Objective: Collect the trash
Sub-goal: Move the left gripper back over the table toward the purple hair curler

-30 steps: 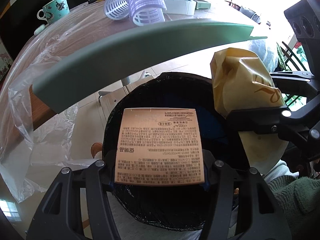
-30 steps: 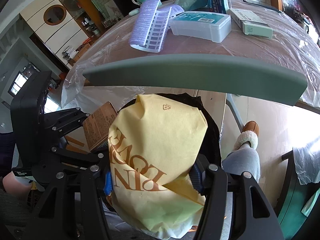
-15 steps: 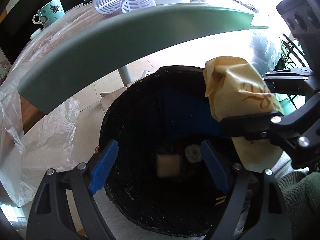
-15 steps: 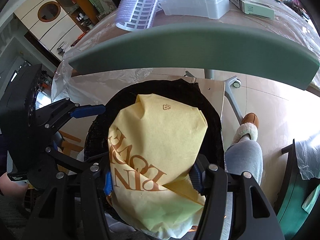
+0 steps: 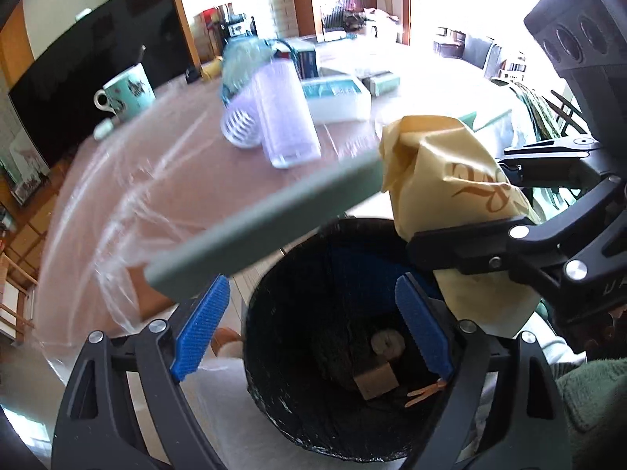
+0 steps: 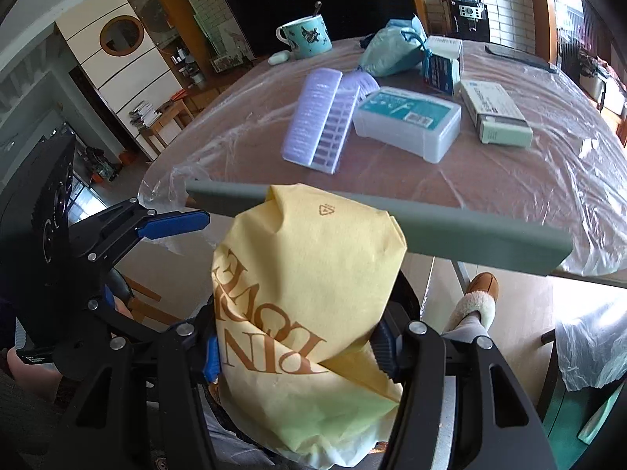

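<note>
- The left gripper (image 5: 309, 325) is a black frame of angular struts with silver screw heads at the joints; its two fingers carry ribbed bright-blue pads (image 5: 202, 327).
- The right gripper (image 6: 298, 346) has the same black build and silver screws, with blue pads (image 6: 211, 354) showing at the inner edges.
- Its black housing (image 5: 576, 23) bears round recesses.
- A fuzzy green sleeve (image 5: 591, 399).
- Light grey trousers (image 6: 464, 325), and a tan slipper (image 6: 480, 291) trimmed with cream fleece.

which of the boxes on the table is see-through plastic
The low box with the teal label, beside the purple curlers. The long box to its right is opaque white cardboard.
</note>
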